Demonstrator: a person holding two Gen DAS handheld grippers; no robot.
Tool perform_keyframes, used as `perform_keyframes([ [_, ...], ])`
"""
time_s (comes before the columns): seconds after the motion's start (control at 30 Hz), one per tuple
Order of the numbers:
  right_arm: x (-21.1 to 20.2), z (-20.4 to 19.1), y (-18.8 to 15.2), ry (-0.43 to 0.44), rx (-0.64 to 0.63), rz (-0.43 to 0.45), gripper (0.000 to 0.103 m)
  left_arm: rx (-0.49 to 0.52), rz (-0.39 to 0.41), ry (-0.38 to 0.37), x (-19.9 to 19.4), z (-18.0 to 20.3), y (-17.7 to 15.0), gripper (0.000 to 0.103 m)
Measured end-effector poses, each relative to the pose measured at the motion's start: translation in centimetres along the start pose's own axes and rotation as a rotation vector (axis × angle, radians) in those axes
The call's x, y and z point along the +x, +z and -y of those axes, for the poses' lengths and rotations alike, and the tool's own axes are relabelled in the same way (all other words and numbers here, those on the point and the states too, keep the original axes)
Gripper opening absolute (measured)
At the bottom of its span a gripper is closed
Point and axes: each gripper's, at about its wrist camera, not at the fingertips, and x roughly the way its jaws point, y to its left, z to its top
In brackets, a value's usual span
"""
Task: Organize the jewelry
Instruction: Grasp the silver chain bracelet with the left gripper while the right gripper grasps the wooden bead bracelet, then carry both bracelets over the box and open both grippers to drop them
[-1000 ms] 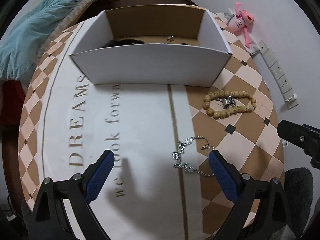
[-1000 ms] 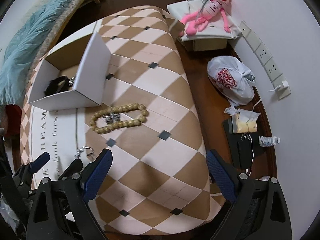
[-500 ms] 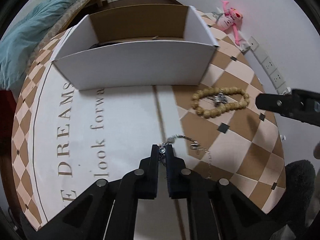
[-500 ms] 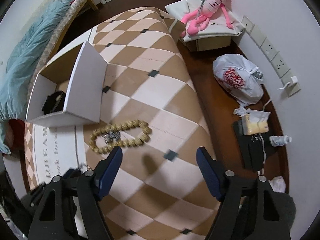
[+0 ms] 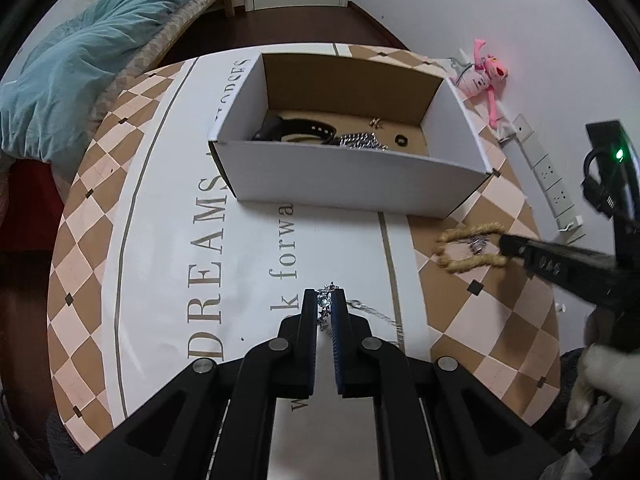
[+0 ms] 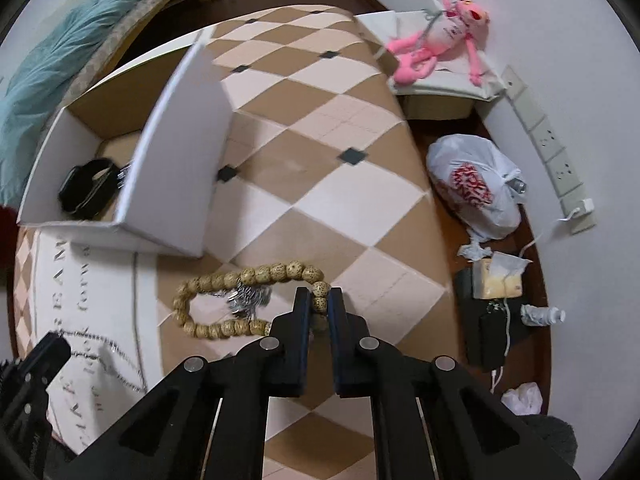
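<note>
Left wrist: left gripper (image 5: 325,307) clamped on silver chain (image 5: 325,304)

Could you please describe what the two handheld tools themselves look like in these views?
Both are matte black. The left tool and right tool each have two flat fingers with blue pads inside, on angular linkage arms with round silver pivot bolts. Seen from the left wrist camera, the right tool's body carries a green light, a black cable and small white markings.

"DREAMS" on tablecloth (image 5: 160,240)
</note>
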Motion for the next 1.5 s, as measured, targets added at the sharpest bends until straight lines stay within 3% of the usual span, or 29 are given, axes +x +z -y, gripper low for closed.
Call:
perform_keyframes([
  [0.4, -8.1, -1.7, -1.2, 0.199, -0.030, 0.116, 0.009, -0.021, 0.091, -0.107, -5.6, -0.2, 2.8, 0.004],
  [0.63, -14.0, -2.1, 1.0, 0.285, -0.060, 0.187, 0.009, -0.024, 0.150, -0.155, -9.2, -0.4, 5.7, 0.004],
  [0.87, -18.1, -3.7, 5.2, 0.346, -0.112, 0.242, 0.009, -0.023, 0.194, -0.193, -11.0, -0.7, 10.5, 0.004],
  [1.13, -14.9, -6.0, 9.7, 0.328, -0.145, 0.160, 0.009, 0.001, 0.146, -0.168, -8.1, -1.4, 15.8, 0.004],
  [1.5, -8.3, -7.7, 12.7, 0.341, -0.116, 0.023, 0.009, -0.029, 0.005, -0.156, -0.9, -2.9, 19.0, 0.004],
])
